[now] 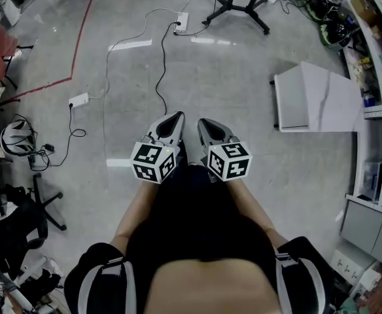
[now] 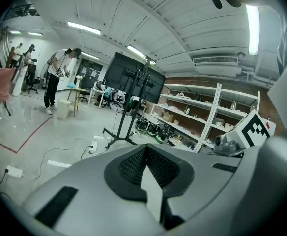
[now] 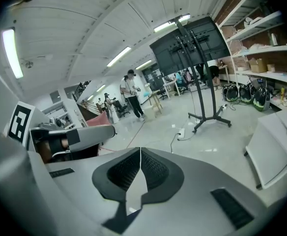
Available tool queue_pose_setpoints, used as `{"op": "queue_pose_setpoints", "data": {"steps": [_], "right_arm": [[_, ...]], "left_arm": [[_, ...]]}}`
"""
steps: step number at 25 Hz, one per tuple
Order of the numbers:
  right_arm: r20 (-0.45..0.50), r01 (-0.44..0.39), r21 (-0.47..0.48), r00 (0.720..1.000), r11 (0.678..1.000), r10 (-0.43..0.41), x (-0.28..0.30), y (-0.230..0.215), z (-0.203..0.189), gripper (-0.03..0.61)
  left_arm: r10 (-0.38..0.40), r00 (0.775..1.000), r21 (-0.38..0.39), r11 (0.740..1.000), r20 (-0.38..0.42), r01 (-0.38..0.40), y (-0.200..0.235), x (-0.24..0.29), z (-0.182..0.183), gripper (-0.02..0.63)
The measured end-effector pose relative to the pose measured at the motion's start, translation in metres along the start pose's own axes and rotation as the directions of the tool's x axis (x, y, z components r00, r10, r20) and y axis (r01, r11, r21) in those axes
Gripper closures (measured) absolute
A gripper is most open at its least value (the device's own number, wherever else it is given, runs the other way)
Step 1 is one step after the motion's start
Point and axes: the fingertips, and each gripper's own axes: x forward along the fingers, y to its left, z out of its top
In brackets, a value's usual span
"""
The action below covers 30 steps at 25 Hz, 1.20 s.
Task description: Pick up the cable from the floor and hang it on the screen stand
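Where it lies, cable [image 1: 159, 77] runs toward stand [image 1: 232, 4].

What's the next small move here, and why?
Probably dip the left gripper toward the black cable on the floor just ahead, opening it on the way. It and the right gripper are shut, empty and held near the body. The cable is not yet on the screen stand.

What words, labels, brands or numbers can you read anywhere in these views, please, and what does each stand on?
No text can be read in any view.
Left marker cube and right marker cube: black-and-white square patterns only, no letters.
Cardboard box on the shelf: any print is too small to read.
Power strip on the floor: no legible marking.
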Motion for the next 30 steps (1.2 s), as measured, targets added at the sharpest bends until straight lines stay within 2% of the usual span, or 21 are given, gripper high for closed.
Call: {"op": "queue_pose_setpoints", "data": {"steps": [13,20,30], "right_arm": [[0.021,0.027,0.031,0.999,0.999,-0.028,0.111,-0.022,0.100,0.553],[0.060,0.045,0.018,0.997,0.999,-0.046,0.163,-0.017,0.153,0.554],[0.064,0.056,0.049,0.996,0.997,-0.059,0.226,-0.023,0.174,0.554]], "left_arm": [[-0.046,0.999,0.032,0.998,-0.022,0.047,0.098,0.079,0.081,0.606],[-0.098,0.995,0.046,0.994,0.011,0.097,0.143,0.105,0.121,0.606],[-0.123,0.992,0.052,0.991,-0.006,0.123,0.195,0.135,0.136,0.606]]}}
